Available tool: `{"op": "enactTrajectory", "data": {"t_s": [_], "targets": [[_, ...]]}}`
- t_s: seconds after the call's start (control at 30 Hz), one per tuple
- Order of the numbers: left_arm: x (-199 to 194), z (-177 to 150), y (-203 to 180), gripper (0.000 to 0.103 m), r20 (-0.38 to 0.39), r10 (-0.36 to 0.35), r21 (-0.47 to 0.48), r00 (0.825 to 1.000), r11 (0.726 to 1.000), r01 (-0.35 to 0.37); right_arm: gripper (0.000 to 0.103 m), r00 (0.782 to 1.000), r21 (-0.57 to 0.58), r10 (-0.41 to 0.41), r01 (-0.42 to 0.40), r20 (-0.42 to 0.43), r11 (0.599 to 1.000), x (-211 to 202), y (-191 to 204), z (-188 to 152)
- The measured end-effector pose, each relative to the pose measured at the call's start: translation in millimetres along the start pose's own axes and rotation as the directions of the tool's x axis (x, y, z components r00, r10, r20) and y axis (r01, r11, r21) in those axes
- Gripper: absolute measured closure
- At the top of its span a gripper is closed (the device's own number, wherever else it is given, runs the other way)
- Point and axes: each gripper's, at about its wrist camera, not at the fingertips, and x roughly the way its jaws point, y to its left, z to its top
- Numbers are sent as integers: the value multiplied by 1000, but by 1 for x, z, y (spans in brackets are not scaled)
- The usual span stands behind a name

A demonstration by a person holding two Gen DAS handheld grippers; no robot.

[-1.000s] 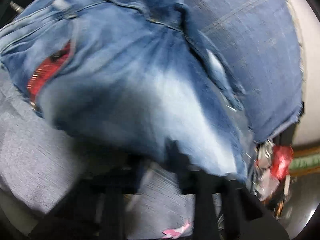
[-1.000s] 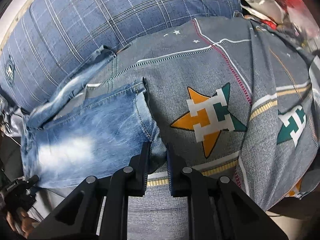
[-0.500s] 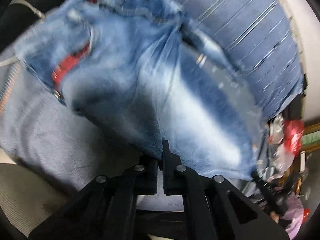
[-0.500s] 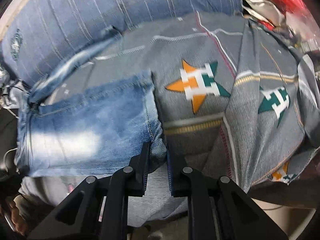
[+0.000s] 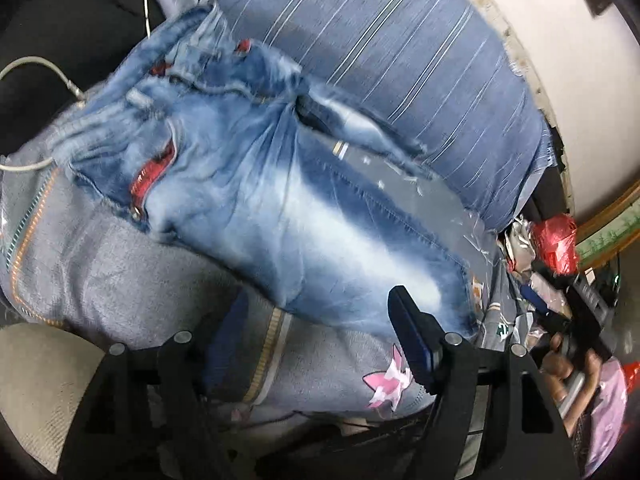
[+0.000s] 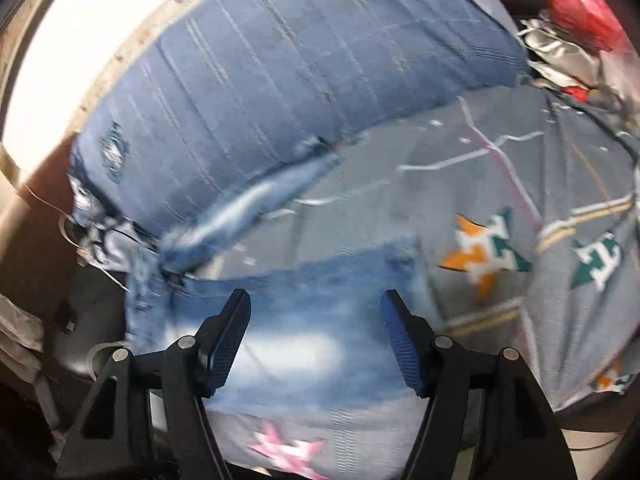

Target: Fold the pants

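Note:
The washed blue jeans [image 5: 256, 200] lie on a grey patterned bedsheet [image 5: 100, 272], with a red zip pocket at the waist end. One leg [image 6: 248, 208] trails off toward the blue pillow. My left gripper [image 5: 316, 332] is open and empty, just short of the near edge of the jeans. My right gripper [image 6: 316, 320] is open and empty, with its fingers spread over the folded leg end [image 6: 320, 312]. Both views are blurred by motion.
A blue striped pillow [image 5: 400, 52] lies behind the jeans against a white wall [image 6: 100, 12]. Red bags and clutter [image 5: 556, 240] sit off the bed's end. A cable [image 5: 36, 64] runs near the waistband. The sheet has star prints [image 6: 484, 252].
Both grippers have opened and let go of the jeans, which now lie on the sheet. Both have drawn back a little from the cloth.

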Motion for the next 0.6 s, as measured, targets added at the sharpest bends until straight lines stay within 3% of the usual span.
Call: {"op": "enactTrajectory", "data": {"t_s": [0.1,0.2,0.3,0.6], "targets": [[1,-1,-14,30,35,49,70,998,996,-51,28,1000,-7,9,-9,14,1000,0,22,2],[-4,-4,-16,29,68,45,87,997,995,-50,28,999,4,37,-37,-8,999,6,36,2],[-3,-9,-21,28,53,32,102,998,994,-37,28,998,11,31,-31,-47,999,16,49,-2],[-10,-23,-42,28,62,15,232,998,972,-29,28,993,77,-2,11,-122,997,32,42,8]]}}
